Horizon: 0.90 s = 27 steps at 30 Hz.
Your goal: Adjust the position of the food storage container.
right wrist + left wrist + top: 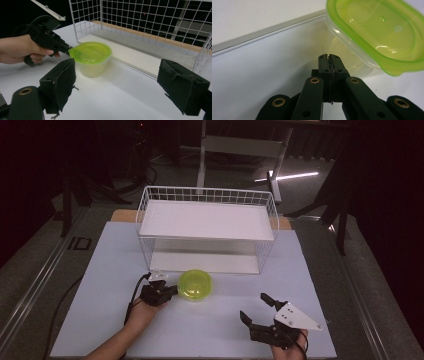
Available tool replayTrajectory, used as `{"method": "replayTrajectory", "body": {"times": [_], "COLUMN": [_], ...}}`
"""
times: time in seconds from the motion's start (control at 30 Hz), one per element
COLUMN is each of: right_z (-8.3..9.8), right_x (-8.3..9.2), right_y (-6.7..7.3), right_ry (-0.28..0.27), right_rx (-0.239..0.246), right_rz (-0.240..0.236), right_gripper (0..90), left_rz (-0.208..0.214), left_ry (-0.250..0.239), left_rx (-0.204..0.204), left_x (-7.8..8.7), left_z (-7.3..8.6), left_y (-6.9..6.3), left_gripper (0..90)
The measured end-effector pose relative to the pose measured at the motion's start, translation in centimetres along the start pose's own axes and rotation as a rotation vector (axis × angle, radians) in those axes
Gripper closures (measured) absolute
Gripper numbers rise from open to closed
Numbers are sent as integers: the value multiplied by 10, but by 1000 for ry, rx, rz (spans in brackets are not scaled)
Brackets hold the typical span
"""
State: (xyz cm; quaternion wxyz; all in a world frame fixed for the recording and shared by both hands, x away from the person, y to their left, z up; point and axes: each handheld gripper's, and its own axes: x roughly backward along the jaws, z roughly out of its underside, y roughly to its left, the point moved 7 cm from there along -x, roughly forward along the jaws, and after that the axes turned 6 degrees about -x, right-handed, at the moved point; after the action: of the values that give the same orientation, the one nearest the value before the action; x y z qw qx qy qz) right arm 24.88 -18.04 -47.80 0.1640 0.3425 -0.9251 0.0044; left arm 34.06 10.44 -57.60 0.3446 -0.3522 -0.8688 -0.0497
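A dark room surrounds a pale, white-topped worktop (100, 320), with grey floor and the legs of stands at the 12 o'clock side. Toward 12 o'clock on the worktop stands a white wire-mesh rack (207, 231) with a flat white shelf board above and another at its base.

Just in front of the rack's lower board, slightly toward 7 o'clock from the rack's middle, sits a round clear plastic tub with a lime-green lid (195, 285); it stands upright on the worktop with its lid on. In the left gripper view the tub (372, 37) lies toward 1 o'clock, close ahead.

The left gripper (172, 290), held in a person's hand (140, 312), lies at the tub's 9 o'clock side, its tip at the edge of the green lid. Its fingers (323, 65) are pressed flat together with nothing between them. Seen from the right gripper view, the left gripper (69, 48) meets the lid's rim; whether it truly touches is hard to tell.

The right gripper (254, 305) rests toward 5 o'clock on the worktop, well apart from the tub. Its fingers (62, 82) stand wide apart and empty, with the tub (91, 60) beyond them.
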Motion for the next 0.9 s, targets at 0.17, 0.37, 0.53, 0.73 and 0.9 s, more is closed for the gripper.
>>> {"method": "replayTrajectory", "body": {"times": [0.17, 0.37, 0.53, 0.73, 0.9], "right_z": [-1, 1, 1, 1, 2], "right_x": [-2, -3, -3, -3, -3], "right_y": [1, 1, 0, 0, -1], "right_ry": [0, 6, 6, 5, 6], "right_rx": [-2, 1, -8, -10, -13], "right_rz": [-8, -13, -15, -19, -23], "right_gripper": [153, 153, 153, 153, 153], "left_rz": [7, 35, 57, 77, 73], "left_ry": [3, 21, 26, 30, 27], "left_rx": [-17, -15, -27, -45, -48], "left_x": [-3, -18, -31, -42, -44], "left_z": [-1, -5, -12, -18, -23], "left_y": [-4, -12, -22, -34, -36], "left_gripper": [885, 899, 899, 899, 898]}}
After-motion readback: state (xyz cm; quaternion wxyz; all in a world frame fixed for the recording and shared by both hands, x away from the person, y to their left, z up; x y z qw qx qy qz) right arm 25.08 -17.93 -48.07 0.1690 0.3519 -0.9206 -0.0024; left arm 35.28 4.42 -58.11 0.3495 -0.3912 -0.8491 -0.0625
